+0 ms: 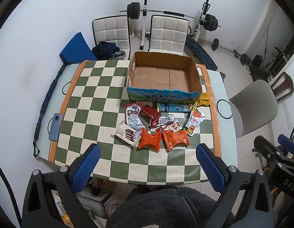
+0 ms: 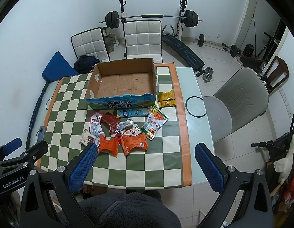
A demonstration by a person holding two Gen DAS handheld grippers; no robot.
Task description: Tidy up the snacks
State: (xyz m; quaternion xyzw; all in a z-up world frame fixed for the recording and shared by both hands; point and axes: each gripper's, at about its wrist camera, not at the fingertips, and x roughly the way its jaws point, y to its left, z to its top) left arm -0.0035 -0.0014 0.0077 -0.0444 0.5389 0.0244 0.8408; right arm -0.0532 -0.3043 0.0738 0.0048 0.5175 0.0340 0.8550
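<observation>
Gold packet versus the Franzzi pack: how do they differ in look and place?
The gold packet is shiny yellow-gold; the Franzzi pack is white with brown wafers pictured. The gold packet lies beside the box's right front corner; the Franzzi pack lies at the pile's left near edge, away from the box. Both lie flat on the checkered cloth, outside the box.

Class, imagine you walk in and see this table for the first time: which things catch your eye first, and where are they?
The open brown cardboard box with a blue printed front stands empty at the far side of the green-and-cream checkered tablecloth. Just in front of it lies a loose heap of snack packets, two bright orange packets nearest the viewer. Both blue-padded grippers, left gripper and right gripper, hover open at the near edge.
</observation>
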